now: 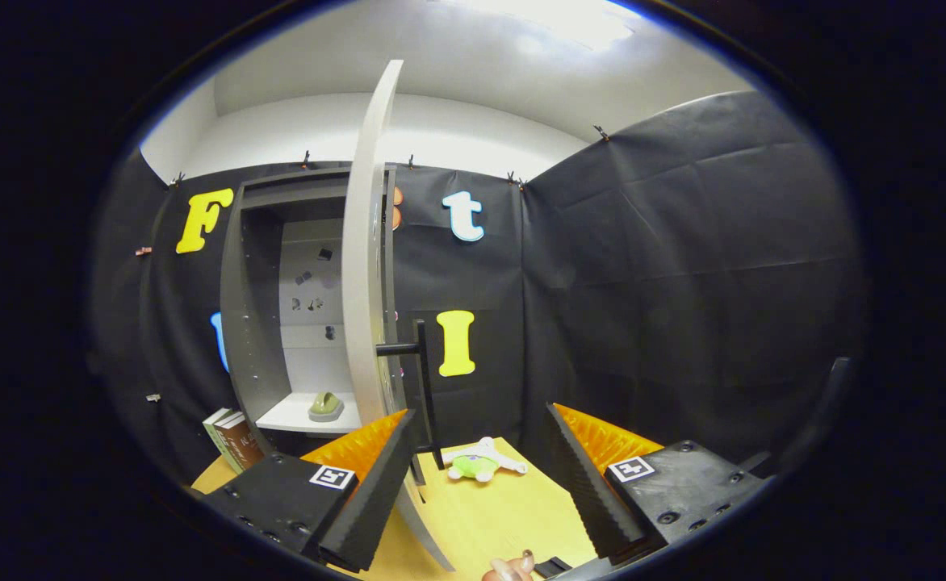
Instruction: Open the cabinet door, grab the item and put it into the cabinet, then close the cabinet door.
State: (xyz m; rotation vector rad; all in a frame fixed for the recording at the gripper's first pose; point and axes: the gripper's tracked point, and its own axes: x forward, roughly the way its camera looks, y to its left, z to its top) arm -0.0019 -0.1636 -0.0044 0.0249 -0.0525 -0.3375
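Gripper view: black-cloth booth, wooden table (481, 516). Cabinet (279, 323) door (368, 266) already swung open, edge-on to the camera. Gripper (481, 484) fingers spread wide, empty. Item, a small plush toy (483, 462), lies on the table just ahead between them. Grab, placing, closing still left.

Cabinet door (366, 266) open — plush toy (481, 463) on table

No readable txt; book (235, 440) spines too blurry to make out.
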